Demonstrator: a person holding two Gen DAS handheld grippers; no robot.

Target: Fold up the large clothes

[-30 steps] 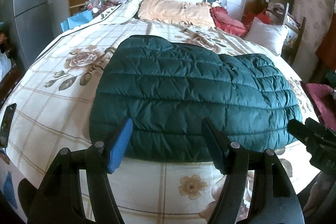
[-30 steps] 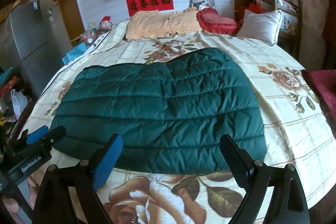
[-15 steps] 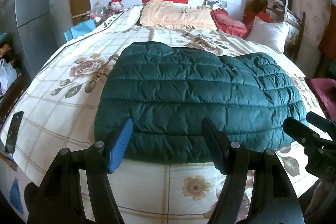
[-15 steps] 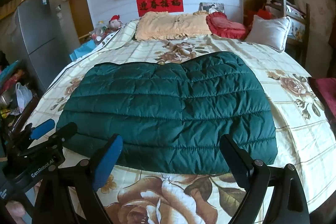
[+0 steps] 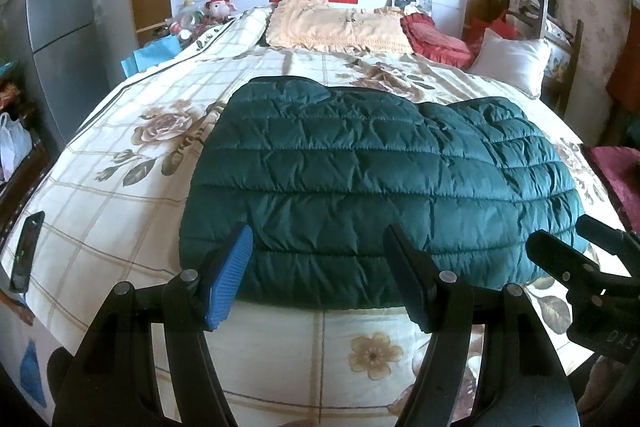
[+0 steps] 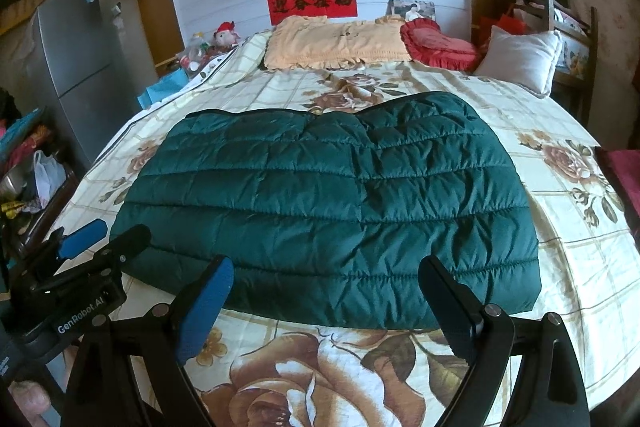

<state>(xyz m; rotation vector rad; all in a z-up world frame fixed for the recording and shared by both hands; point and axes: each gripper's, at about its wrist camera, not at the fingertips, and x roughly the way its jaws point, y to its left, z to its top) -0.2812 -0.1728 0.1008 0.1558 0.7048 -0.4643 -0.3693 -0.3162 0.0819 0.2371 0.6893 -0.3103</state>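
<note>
Since the earlier frames, both tongs have been drawn back from the bed, so the jacket is seen smaller. In the left wrist view, the left tongs point(image 5: 318, 273) are held wide apart with nothing gripped, above the near hem of the dark green quilted puffer jacket point(image 5: 372, 187), which is spread flat on the floral cream bedspread point(image 5: 116, 163). In the right wrist view, the right tongs point(image 6: 328, 301) are likewise spread wide and empty, over the jacket's point(image 6: 332, 199) near edge.
</note>
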